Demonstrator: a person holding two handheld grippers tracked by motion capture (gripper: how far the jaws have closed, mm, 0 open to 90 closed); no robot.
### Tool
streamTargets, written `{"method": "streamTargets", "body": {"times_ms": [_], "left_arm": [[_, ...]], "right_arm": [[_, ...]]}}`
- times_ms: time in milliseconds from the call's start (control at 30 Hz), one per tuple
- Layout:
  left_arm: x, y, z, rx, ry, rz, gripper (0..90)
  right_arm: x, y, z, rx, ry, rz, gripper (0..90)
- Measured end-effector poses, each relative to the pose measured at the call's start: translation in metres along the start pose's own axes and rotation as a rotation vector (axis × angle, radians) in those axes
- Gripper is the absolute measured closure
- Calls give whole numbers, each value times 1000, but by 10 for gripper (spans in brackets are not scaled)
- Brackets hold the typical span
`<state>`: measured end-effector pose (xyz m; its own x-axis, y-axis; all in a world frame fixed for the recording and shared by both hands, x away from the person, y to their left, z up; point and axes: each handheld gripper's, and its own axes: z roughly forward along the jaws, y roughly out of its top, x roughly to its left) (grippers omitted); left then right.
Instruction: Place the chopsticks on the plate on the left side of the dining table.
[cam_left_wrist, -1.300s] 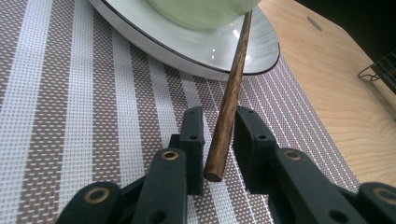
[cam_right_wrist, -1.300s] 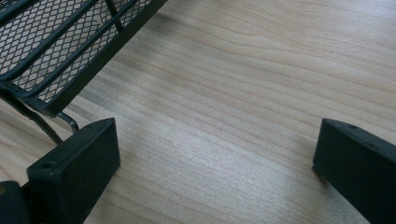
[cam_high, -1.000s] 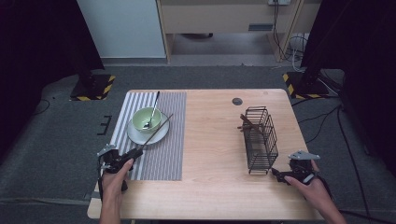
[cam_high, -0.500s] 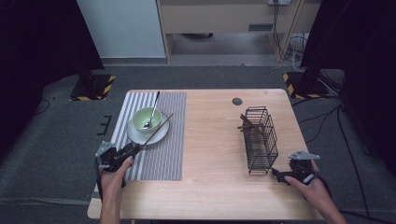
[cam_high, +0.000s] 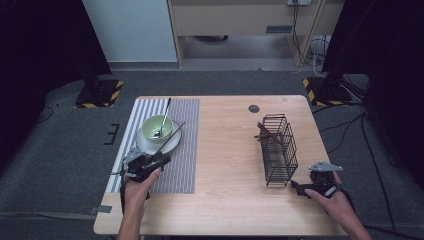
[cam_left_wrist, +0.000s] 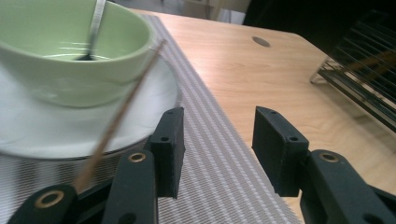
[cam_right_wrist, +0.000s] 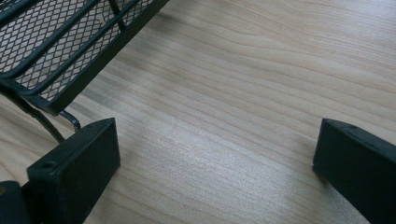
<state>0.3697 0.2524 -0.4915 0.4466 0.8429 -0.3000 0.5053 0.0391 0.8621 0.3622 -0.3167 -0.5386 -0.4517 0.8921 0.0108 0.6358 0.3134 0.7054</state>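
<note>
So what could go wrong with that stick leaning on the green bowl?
The thin stick leans on the green bowl, just outside the left gripper, whose jaws have just been opening with nothing between them. A nudge might send it sliding off onto the striped mat. Bumping the bowl could shift it on its white plate or rattle the spoon. The right gripper, open beside the wire basket, might push it.
</note>
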Motion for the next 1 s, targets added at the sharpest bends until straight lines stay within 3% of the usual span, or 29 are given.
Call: {"method": "streamTargets", "body": {"times_ms": [400, 700, 1000], "left_arm": [[-52, 3, 36, 78, -150, 52, 521], [-81, 14, 57, 130, -215, 87, 523], [-111, 32, 78, 133, -269, 116, 524]], "right_arm": [[0, 0, 0, 0, 1, -1, 6], [0, 0, 0, 0, 1, -1, 6], [0, 0, 0, 0, 0, -1, 6]]}}
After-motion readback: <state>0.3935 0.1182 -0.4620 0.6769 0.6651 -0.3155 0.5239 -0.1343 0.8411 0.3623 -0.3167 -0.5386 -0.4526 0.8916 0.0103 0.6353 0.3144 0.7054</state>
